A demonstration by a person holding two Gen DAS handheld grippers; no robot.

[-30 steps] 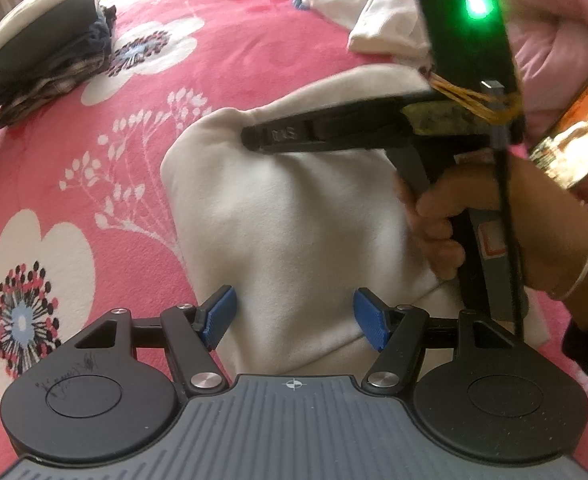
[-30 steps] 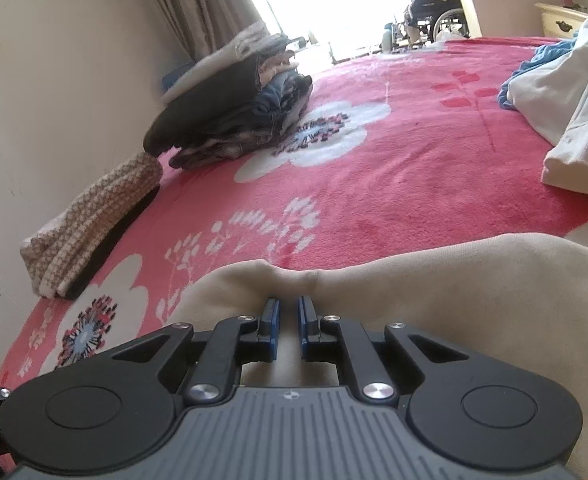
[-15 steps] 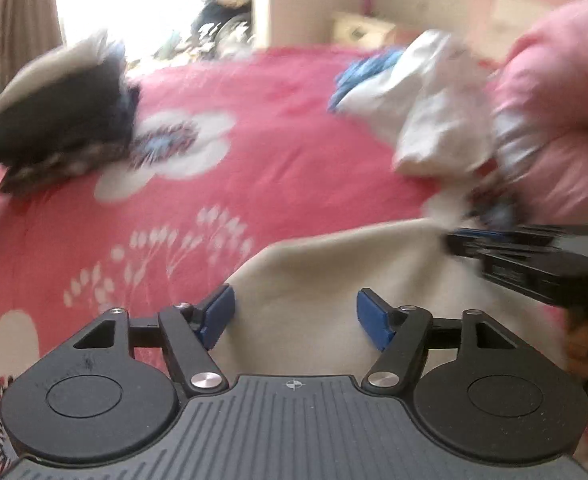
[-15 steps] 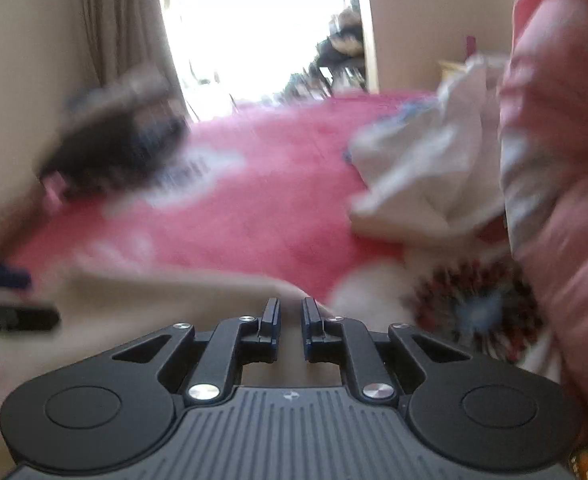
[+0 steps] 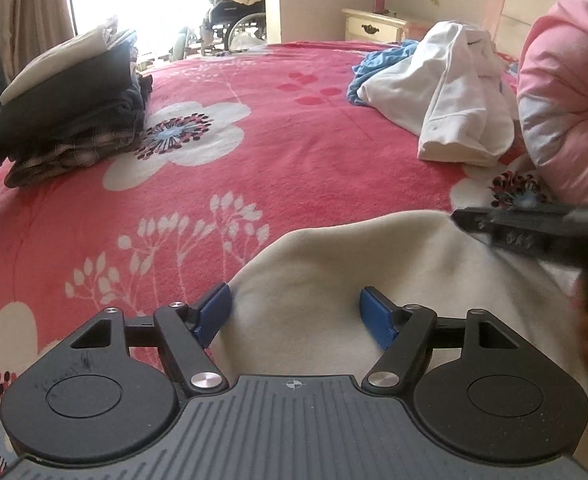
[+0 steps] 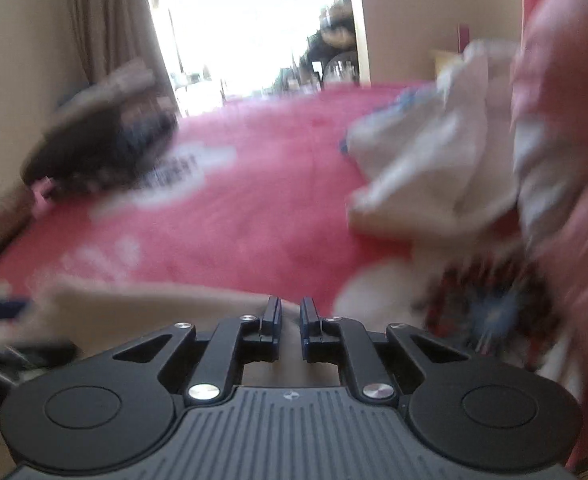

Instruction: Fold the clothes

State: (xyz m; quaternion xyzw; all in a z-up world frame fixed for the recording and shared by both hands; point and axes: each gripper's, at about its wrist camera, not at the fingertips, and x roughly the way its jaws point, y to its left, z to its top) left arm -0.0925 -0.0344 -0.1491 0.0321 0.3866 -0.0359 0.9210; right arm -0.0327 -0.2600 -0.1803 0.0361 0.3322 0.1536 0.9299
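A folded stack sits far left on the pink bedspread. The cream garment lies near. Over it the left gripper gapes wide, holding nothing. The right gripper, nearly closed, pinches the garment's edge. White clothes lie far right.

One cream garment, one folded stack, one white heap, two tools.

Left gripper agape, right gripper nearly closed
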